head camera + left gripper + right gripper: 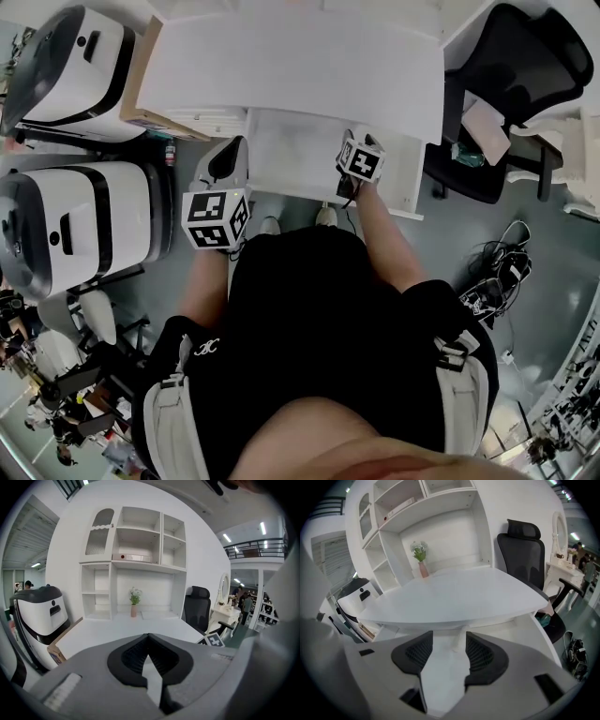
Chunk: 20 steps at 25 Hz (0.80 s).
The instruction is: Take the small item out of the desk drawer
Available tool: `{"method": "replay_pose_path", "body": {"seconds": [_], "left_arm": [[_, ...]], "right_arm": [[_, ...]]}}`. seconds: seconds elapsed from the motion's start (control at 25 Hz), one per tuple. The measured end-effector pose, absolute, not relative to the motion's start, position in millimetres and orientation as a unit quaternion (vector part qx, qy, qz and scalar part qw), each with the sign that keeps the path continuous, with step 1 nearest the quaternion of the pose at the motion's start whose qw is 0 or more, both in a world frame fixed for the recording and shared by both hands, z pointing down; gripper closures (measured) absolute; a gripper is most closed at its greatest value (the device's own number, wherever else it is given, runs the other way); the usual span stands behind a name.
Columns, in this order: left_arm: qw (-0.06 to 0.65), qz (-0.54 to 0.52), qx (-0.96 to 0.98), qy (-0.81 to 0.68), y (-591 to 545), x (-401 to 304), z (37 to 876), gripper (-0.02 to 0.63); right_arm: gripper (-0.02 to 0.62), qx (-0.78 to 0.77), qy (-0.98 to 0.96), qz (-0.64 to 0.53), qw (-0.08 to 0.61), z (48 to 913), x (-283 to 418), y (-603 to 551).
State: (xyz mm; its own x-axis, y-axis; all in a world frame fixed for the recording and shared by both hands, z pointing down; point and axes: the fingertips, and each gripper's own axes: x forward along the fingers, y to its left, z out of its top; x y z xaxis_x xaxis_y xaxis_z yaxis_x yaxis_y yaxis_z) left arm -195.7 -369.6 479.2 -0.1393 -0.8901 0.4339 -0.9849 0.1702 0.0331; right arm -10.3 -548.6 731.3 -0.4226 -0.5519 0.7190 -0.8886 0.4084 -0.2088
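Observation:
The white desk (291, 66) has its drawer (291, 155) pulled out toward me. My right gripper (356, 150) reaches into the drawer's right part. In the right gripper view this gripper (449, 637) is open over the drawer floor (525, 634). A small white item (460, 640) stands between its fingertips, nearer the right pad; I cannot tell if it touches. My left gripper (230, 155) hovers at the drawer's left front corner, outside it. In its own view the left gripper (149, 639) is shut, tips together, holding nothing, and looks across the desk top (122, 627).
A black office chair (511, 75) stands right of the desk. Two white machines (75, 66) (75, 225) and a cardboard box (141, 84) crowd the left side. Cables and shoes (492, 281) lie on the floor at right. A vase (423, 569) stands under the shelves.

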Motion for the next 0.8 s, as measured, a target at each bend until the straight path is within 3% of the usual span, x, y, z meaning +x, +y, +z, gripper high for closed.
{"method": "replay_pose_path", "body": {"seconds": [0.28,0.8], "left_arm": [[0.189,0.137,0.600,-0.765,-354.6,-200.5,481.6,0.593],[0.226,0.154,0.545,-0.793,-301.6,-214.8,500.0,0.594]], "right_arm": [[0.383,0.485,-0.774,0.313,0.261,772.4,-2.0,-570.2],[0.382,0.477,-0.750,0.345,0.302,832.1,-19.6,-590.4]]}}
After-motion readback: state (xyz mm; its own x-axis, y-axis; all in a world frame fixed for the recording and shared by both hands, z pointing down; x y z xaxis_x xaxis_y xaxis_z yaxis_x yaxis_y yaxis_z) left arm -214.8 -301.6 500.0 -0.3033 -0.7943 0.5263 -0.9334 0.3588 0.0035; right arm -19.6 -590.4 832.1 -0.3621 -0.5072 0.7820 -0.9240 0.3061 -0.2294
